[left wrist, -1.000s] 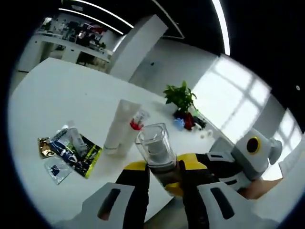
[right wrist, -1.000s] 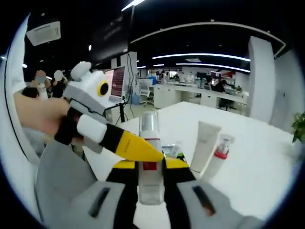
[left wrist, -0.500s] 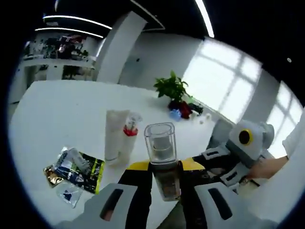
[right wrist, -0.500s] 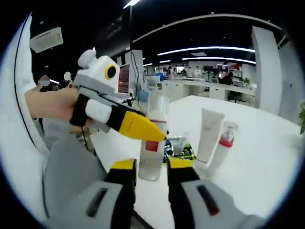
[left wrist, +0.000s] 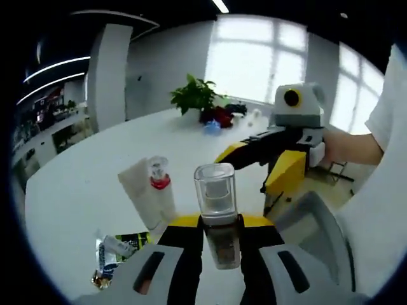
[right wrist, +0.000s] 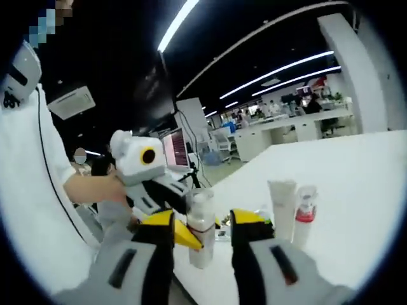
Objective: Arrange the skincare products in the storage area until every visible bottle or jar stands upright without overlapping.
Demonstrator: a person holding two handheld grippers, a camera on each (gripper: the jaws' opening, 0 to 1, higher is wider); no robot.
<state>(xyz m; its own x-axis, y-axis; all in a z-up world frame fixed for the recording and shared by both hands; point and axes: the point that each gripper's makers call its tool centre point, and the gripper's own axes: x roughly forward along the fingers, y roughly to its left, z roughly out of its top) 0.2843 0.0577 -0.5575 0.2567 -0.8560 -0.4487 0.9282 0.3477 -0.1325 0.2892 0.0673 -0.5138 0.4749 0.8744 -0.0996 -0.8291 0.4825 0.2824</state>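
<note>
We see the broad white tabletop stretching away toward 12 o'clock in the left gripper view, with a leafy green potted plant at its far edge and small red and blue items beside the pot. In the right gripper view the same white surface runs off toward 2 o'clock, toward distant office desks. The left gripper has its yellow-tipped jaws clamped on the clear square-shouldered bottle with a transparent cap, which stands upright between them at the centre of that view. From 3 o'clock the right gripper enters the left gripper view, its jaws spread, held by a hand at a white sleeve. In the right gripper view the right gripper is spread wide, its jaws either side of the clear bottle but apart from it, while the left gripper comes in from 9 o'clock and grips that bottle. Near the bottle, toward 10 o'clock in the left gripper view, a white squeeze tube stands on its cap on the table, just beside a small clear bottle with a red collar; we cannot tell whether they touch. At 8 o'clock lie flat green and black sachets on the table.
</note>
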